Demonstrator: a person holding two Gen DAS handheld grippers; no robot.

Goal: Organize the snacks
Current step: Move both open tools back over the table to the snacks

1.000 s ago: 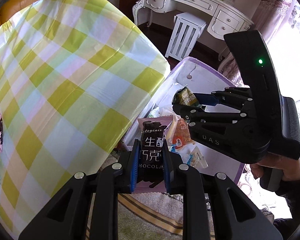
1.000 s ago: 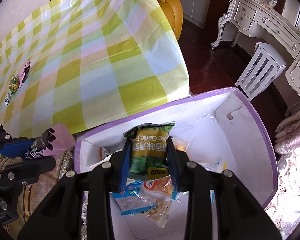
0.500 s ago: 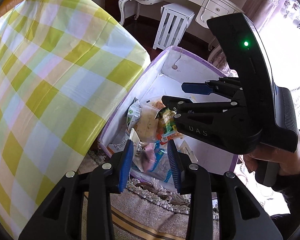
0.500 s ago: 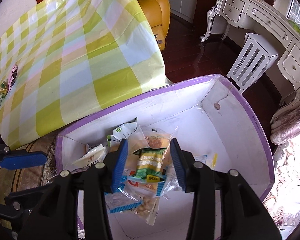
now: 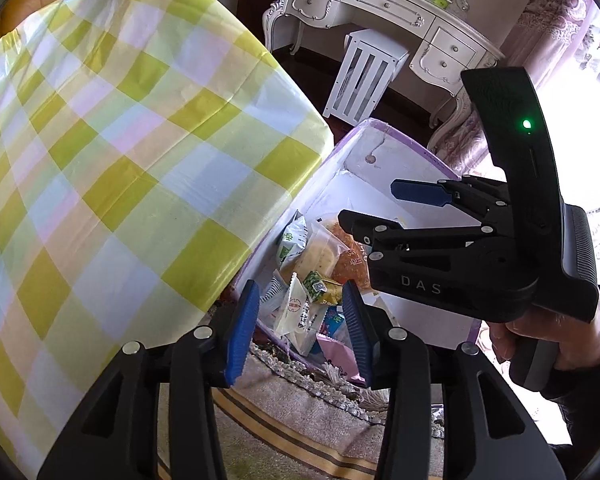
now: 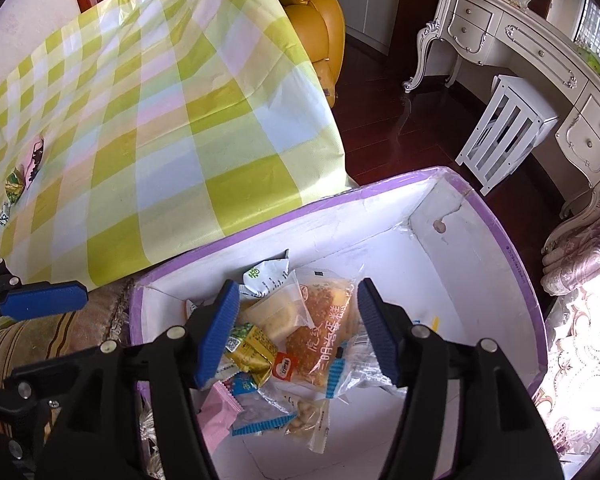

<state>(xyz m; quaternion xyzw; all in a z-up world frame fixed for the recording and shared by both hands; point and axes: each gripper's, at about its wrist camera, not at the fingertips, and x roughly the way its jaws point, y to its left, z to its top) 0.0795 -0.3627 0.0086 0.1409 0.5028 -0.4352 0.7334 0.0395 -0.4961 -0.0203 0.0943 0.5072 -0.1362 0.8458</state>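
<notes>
surface: checked tablecloth table (image 6: pixel 188 128) | on it: snack packets (image 6: pixel 18 184) at far-left edge

We see a white carved dresser (image 6: pixel 540 40), white slatted stool (image 6: pixel 508 128), dark red floor (image 6: pixel 380 120), orange armchair (image 6: pixel 312 12).

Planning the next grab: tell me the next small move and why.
Probably swing the left gripper back over the yellow checked tablecloth: both grippers are open and hold nothing above the purple-rimmed white box, while small snack packets lie on the cloth.
</notes>
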